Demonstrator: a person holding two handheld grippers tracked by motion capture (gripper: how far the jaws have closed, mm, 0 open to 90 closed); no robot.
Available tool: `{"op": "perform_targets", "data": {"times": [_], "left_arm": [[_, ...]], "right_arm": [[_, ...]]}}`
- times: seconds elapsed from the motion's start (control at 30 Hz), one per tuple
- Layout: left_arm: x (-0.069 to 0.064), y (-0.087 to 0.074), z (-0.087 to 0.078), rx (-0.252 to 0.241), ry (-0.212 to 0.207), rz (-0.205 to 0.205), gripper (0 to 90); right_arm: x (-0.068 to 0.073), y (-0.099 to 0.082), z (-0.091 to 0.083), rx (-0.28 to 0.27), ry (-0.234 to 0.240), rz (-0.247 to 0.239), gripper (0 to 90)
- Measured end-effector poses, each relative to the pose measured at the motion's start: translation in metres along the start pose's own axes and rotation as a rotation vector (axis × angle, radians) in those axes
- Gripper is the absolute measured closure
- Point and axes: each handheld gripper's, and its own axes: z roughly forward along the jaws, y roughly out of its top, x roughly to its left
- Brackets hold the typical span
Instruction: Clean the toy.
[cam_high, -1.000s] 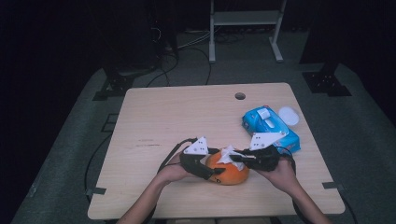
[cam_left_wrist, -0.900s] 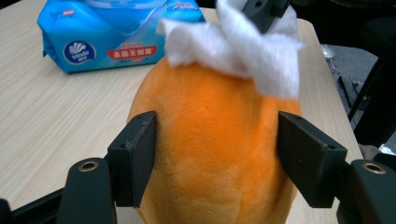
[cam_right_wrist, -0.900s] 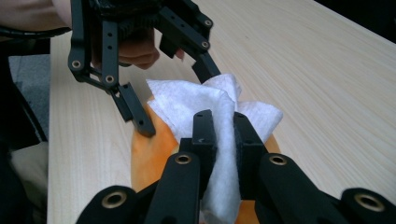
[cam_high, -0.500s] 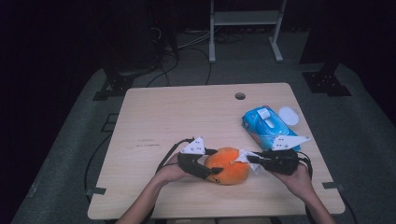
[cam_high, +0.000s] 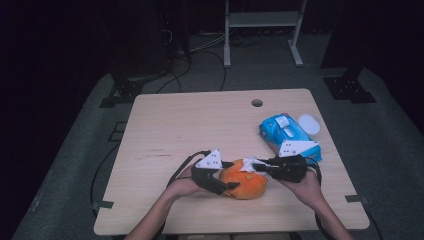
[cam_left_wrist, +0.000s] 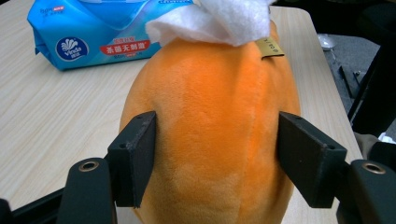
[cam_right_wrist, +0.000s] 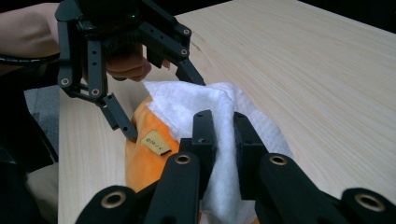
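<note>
Orange plush toy (cam_high: 243, 184): a rounded, soft, fuzzy body with a small tan label (cam_left_wrist: 269, 47) sewn near one end, lying on the pale wooden counter (cam_high: 200, 125) close to its near edge, at about 6 o'clock from the counter's middle. A white wipe (cam_right_wrist: 219, 121) is draped over the toy's upper end. The left claw (cam_high: 216, 176) sits at 9 o'clock of the toy and is clenched on it, one black pad pressed against each flank in the left gripper view. The right claw (cam_high: 260, 169) comes in from the toy's 3 o'clock and is clamped tight on the white wipe, whose folds bulge out between its pads (cam_right_wrist: 205, 135) over the toy's top. A blue pack of wipes (cam_high: 286, 135) lies at 1 o'clock from the toy, well apart from it, with a white lid (cam_high: 308, 123) just beyond.
</note>
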Motion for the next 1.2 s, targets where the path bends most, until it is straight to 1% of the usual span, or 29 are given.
{"op": "perform_targets", "data": {"times": [0.1,0.17,0.27,0.37,0.5,0.6,0.63,0.67,0.8,0.83,0.87,1.07,1.1,1.13,1.2], "left_arm": [[0.001,0.000,0.000,-0.008,0.004,-0.025,29.9],[0.001,0.001,0.001,-0.001,0.006,-0.019,29.3],[-0.002,0.002,0.002,-0.005,0.002,-0.003,29.7],[-0.004,0.004,0.004,0.000,-0.002,0.013,30.6],[-0.005,0.004,0.004,0.010,0.001,0.020,31.7],[-0.006,0.004,0.004,0.013,-0.005,0.028,31.7],[-0.006,0.004,0.004,0.015,-0.005,0.028,31.6],[-0.006,0.004,0.004,0.015,-0.005,0.028,31.6],[-0.005,0.003,0.003,0.019,-0.006,0.024,31.5],[-0.005,0.002,0.002,0.018,-0.009,0.013,31.4],[-0.005,0.002,0.002,0.018,-0.009,0.013,31.4],[-0.003,0.001,0.001,0.010,-0.015,0.000,31.5],[-0.002,0.000,0.001,0.010,-0.016,-0.001,31.4],[-0.002,0.000,0.000,0.011,-0.015,-0.003,31.4],[-0.001,-0.001,0.000,0.006,-0.015,-0.013,31.4]], "right_arm": [[-0.001,-0.006,-0.005,0.002,-0.011,0.011,81.2],[-0.002,-0.013,-0.010,0.004,-0.017,0.022,81.2],[-0.003,-0.022,-0.017,0.006,-0.020,0.049,81.2],[-0.003,-0.025,-0.021,0.005,-0.017,0.060,81.2],[-0.002,-0.017,-0.017,0.006,-0.020,0.044,81.2],[0.000,-0.008,-0.010,0.005,-0.008,0.024,81.1],[0.001,-0.005,-0.006,0.005,-0.007,0.010,81.1],[0.001,-0.005,-0.006,0.005,-0.007,0.010,81.1],[0.004,0.005,0.003,0.011,-0.003,-0.010,80.9],[0.004,0.005,0.004,0.016,-0.001,-0.012,80.9],[0.004,0.005,0.004,0.016,-0.001,-0.012,80.9],[0.002,-0.006,-0.005,0.013,-0.005,0.018,81.0],[0.000,-0.012,-0.010,0.009,-0.005,0.042,81.0],[0.000,-0.012,-0.010,0.009,-0.005,0.042,81.0],[-0.001,-0.019,-0.015,0.008,-0.006,0.061,81.0]]}}
